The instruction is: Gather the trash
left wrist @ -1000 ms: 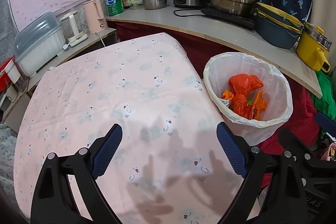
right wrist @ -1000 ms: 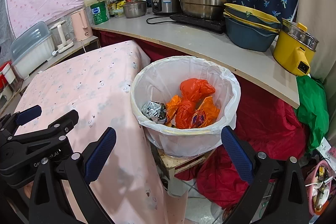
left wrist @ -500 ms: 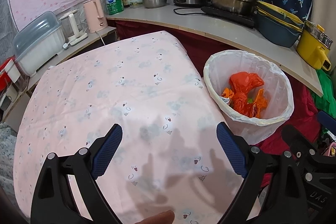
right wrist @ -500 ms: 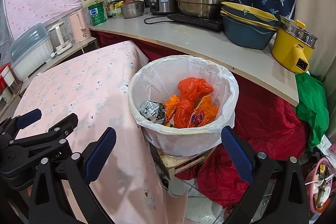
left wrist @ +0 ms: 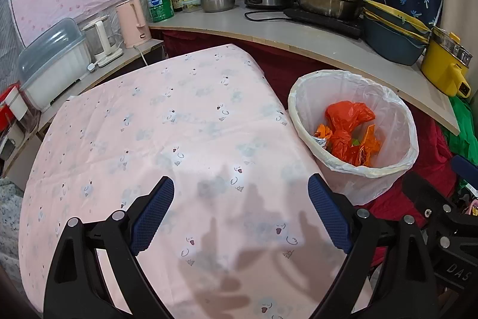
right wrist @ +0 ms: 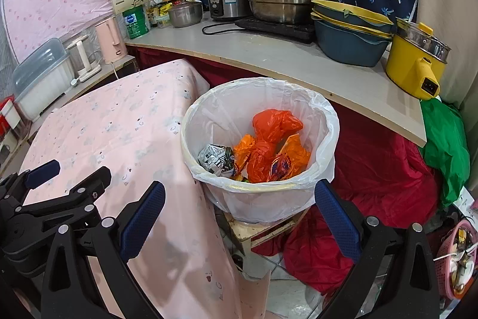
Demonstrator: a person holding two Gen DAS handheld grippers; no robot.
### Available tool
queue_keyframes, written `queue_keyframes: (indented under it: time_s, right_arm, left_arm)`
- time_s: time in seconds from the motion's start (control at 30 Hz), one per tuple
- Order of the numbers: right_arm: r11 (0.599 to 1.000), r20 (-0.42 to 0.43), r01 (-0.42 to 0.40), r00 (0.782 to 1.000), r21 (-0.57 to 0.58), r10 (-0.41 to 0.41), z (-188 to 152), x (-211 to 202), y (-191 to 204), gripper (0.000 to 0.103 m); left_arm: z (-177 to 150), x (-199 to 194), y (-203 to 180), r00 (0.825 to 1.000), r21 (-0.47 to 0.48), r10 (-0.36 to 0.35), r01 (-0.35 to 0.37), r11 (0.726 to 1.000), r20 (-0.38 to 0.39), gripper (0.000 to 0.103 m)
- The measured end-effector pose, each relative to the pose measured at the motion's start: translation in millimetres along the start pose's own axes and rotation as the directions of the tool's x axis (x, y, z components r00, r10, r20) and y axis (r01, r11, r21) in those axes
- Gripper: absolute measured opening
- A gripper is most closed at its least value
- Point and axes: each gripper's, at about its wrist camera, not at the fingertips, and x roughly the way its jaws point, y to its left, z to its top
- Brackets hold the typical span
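Two hand-held grippers hover over a pink-clothed table (left wrist: 185,121) in a crowded kitchen, both spread wide and holding nothing. The left gripper (left wrist: 240,213) hangs above the cloth; the right gripper (right wrist: 239,218) faces a white-lined trash bin (right wrist: 328,121) just beside the table's right edge. Inside lie orange plastic bags (right wrist: 276,124) (and a crumpled foil wrapper (right wrist: 213,157)). Pots line the far counter (right wrist: 298,65).
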Motion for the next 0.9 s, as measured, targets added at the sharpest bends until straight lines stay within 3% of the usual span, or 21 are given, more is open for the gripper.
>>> queue_keyframes:
  time_s: [0.9]
  right_arm:
    - [1.0,0.012,0.009,1.0,0.026,-0.009,-1.7,3.3,-1.9,0.097]
  left_arm:
    - [-0.4,0.3,-3.4,0.998,0.016,0.002,-0.003,1.0,0.055,0.086]
